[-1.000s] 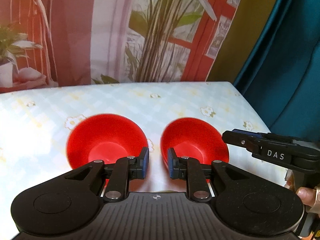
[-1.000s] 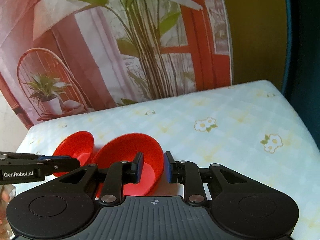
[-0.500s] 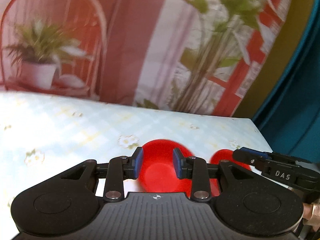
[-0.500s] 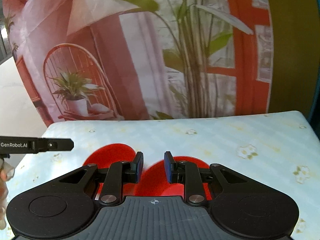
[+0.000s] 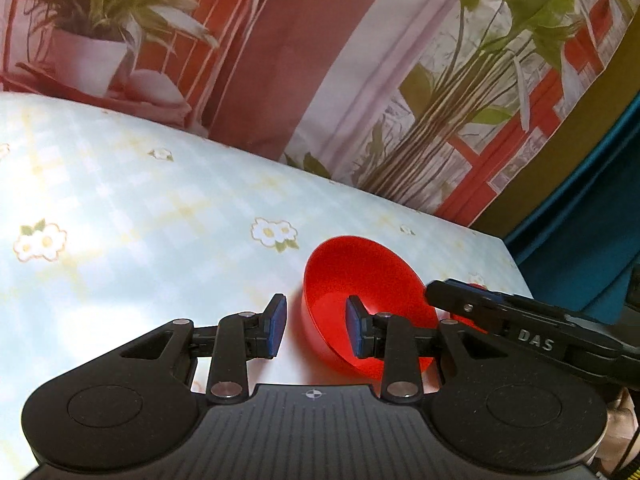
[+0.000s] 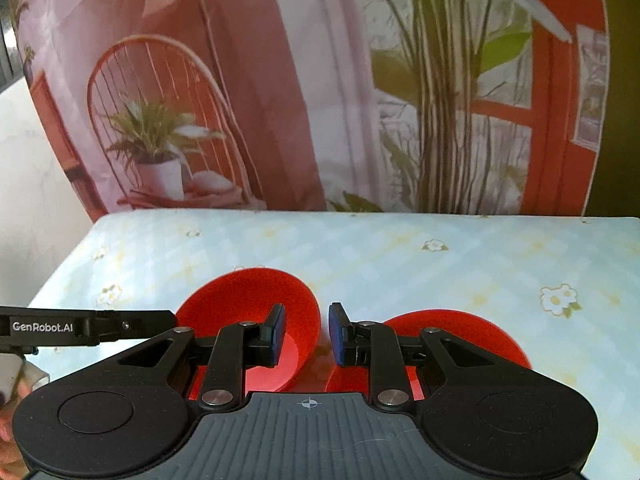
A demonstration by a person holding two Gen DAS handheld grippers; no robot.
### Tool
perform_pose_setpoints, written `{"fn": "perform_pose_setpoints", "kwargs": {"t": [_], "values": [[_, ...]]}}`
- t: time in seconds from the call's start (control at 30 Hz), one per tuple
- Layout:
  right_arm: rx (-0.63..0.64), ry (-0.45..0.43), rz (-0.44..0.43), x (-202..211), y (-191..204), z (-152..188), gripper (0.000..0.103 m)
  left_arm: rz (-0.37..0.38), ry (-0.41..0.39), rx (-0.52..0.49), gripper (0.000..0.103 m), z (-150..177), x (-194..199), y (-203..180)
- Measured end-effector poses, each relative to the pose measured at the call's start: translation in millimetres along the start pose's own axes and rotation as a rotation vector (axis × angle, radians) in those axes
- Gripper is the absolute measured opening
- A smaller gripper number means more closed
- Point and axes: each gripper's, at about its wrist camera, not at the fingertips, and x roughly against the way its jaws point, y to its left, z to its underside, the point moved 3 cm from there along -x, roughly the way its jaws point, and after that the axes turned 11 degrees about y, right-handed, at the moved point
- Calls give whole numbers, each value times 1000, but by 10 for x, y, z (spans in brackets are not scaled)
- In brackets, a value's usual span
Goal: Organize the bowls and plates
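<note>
Bowls come first: we see two red plastic ones sitting side by side, mouths up, near the front edge of the worktop, which wears a pale checked cloth with daisies. In the right wrist view the left bowl and the right bowl are just beside each other, rims close, though we cannot tell if they touch. Being round, neither has a long axis; each opens upward, and the left bowl looks tipped only because the left camera is rolled.

We judge they stand apart so that one can be nested into the other, and both tools hover low over them for that reason. Our left hand-held gripper has its jaws parted, straddling the near-left rim of the left bowl: one pad outside on the cloth side, the other over the bowl's inside. Nothing is pinched. Our right hand-held gripper is likewise spread, aimed at the gap between the two bowls and holding nothing. Behind the far edge hangs a printed backdrop of plants and a chair.
</note>
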Motion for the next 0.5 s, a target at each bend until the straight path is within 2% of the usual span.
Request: {"fn": "perform_pose_setpoints", "kwargs": {"t": [0.33, 0.4, 0.5], "values": [[37, 64, 27, -229, 63, 0, 23, 37, 13, 36, 32, 107, -85, 81], [35, 68, 20, -246, 61, 5, 23, 51, 15, 39, 24, 119, -88, 75], [31, 70, 14, -258, 64, 12, 23, 60, 16, 42, 21, 130, -84, 45]]}}
